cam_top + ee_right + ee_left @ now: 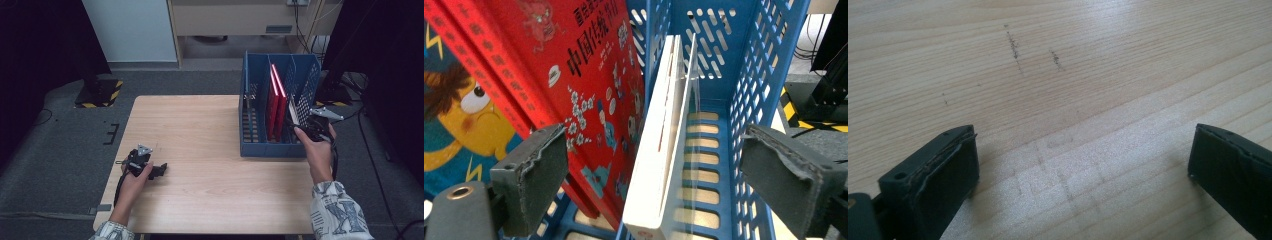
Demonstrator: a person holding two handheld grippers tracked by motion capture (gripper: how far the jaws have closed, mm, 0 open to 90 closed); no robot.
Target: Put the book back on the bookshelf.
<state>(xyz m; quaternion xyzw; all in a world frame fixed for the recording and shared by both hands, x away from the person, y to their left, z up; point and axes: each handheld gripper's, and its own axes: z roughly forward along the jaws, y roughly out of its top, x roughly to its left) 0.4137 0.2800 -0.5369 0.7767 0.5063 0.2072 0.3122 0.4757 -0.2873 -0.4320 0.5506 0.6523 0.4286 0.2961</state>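
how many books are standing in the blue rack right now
3. Two red books lean together in the middle slot of the blue rack; a white book stands in the right slot, between the open jaws of the right tool. Others may be hidden.

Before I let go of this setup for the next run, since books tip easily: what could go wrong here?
The white book stands between the right gripper's open jaws, unheld, leaning on the red book; a nudge might tip it across the blue rack. The red book tilts too, so pushing could shift both. The left gripper rests open on the table, too far off to steady anything.
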